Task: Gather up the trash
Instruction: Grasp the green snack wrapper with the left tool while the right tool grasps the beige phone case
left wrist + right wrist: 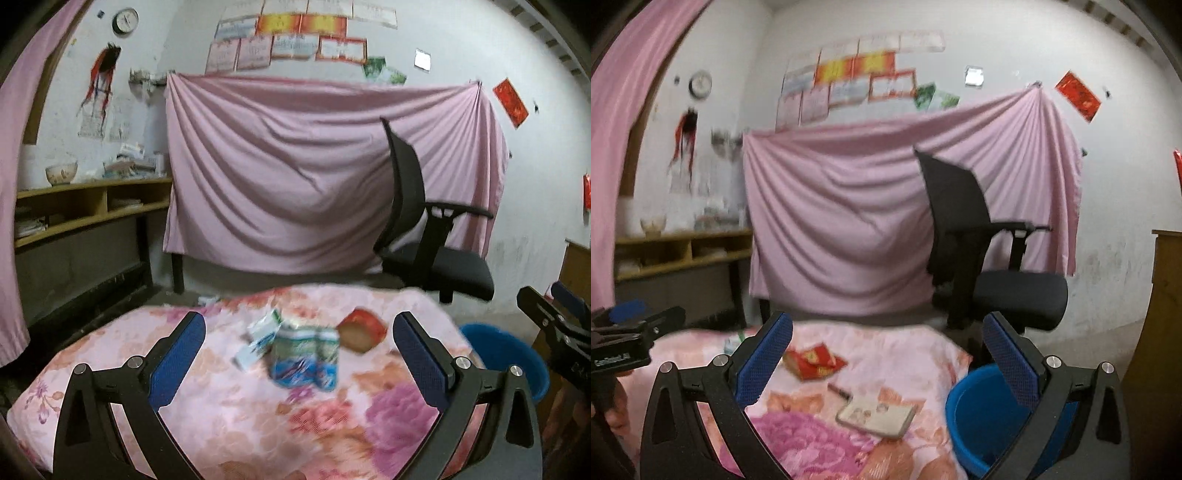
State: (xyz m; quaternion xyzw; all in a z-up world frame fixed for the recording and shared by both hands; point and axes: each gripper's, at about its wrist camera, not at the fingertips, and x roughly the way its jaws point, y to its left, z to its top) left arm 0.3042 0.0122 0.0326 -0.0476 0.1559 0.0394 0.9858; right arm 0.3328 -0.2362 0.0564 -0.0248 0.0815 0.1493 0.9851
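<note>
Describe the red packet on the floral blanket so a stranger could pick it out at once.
Start at the floral blanket that covers the surface in front of the black office chair. Near its far end, past the flat beige case, lies the red packet, crumpled and partly open. It is the only red thing on the blanket; the other wrappers are green, blue and white.

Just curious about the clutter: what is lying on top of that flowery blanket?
On the flowery blanket: a blue-green packet, a white carton, a red wrapper and a flat pale case. Whatever lies beneath is covered.

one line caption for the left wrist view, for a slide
Open left tool faces blurred green-and-blue wrappers and a red packet on a floral pink blanket.
</note>
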